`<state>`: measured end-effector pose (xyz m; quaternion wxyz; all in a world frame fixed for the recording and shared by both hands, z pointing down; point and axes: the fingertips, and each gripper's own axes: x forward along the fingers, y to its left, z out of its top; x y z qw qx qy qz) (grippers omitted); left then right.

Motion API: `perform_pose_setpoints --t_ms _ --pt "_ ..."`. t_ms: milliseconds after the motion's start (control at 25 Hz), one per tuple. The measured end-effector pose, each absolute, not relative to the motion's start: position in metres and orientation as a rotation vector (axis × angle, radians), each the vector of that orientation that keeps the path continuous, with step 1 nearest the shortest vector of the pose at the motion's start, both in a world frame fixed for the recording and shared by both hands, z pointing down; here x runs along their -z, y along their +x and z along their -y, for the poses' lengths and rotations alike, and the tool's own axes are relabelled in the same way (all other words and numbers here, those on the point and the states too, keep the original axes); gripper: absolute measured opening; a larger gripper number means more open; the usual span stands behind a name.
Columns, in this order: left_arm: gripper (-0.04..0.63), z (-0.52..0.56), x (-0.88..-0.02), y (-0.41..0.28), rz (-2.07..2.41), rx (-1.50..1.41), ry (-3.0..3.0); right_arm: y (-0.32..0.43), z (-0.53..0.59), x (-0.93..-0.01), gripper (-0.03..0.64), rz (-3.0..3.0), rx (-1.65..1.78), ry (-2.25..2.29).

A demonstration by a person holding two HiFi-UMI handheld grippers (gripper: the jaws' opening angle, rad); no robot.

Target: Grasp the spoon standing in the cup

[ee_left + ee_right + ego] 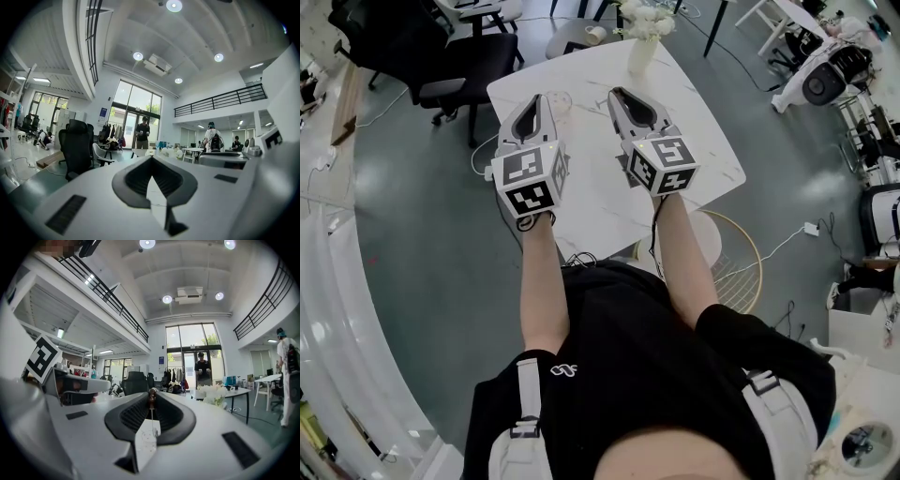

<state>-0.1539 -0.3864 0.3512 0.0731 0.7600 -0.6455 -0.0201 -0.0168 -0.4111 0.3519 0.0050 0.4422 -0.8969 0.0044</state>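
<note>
The right gripper (151, 391) has its jaws clamped on the thin spoon (151, 404), upright at their tips over the counter (712, 159), nearer the person than the vase (641, 52) of white flowers. The left gripper (151, 158) has its jaws closed on nothing. A faint clear cup (558, 101) stands left of the vase, its contents unclear.

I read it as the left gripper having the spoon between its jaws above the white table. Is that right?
Wrong gripper. It is the right gripper that has the spoon between its jaws above the white table, as the right gripper view shows. The left gripper has nothing between its jaws.
</note>
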Motion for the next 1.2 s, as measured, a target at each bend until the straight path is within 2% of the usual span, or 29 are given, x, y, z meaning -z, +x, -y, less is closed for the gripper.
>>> perform_pose_setpoints --t_ms 960,1080,1200 --pt "0.015 0.38 -0.369 -0.16 1.917 0.046 2.227 -0.015 0.408 -0.361 0.049 2.818 -0.073 1.379" --pt "0.015 0.362 -0.391 -0.169 1.86 -0.014 2.218 -0.003 0.408 -0.37 0.049 2.783 -0.076 1.372" --pt "0.015 0.309 -0.46 -0.197 1.801 -0.189 2.133 0.015 0.417 -0.384 0.049 2.763 -0.194 1.414"
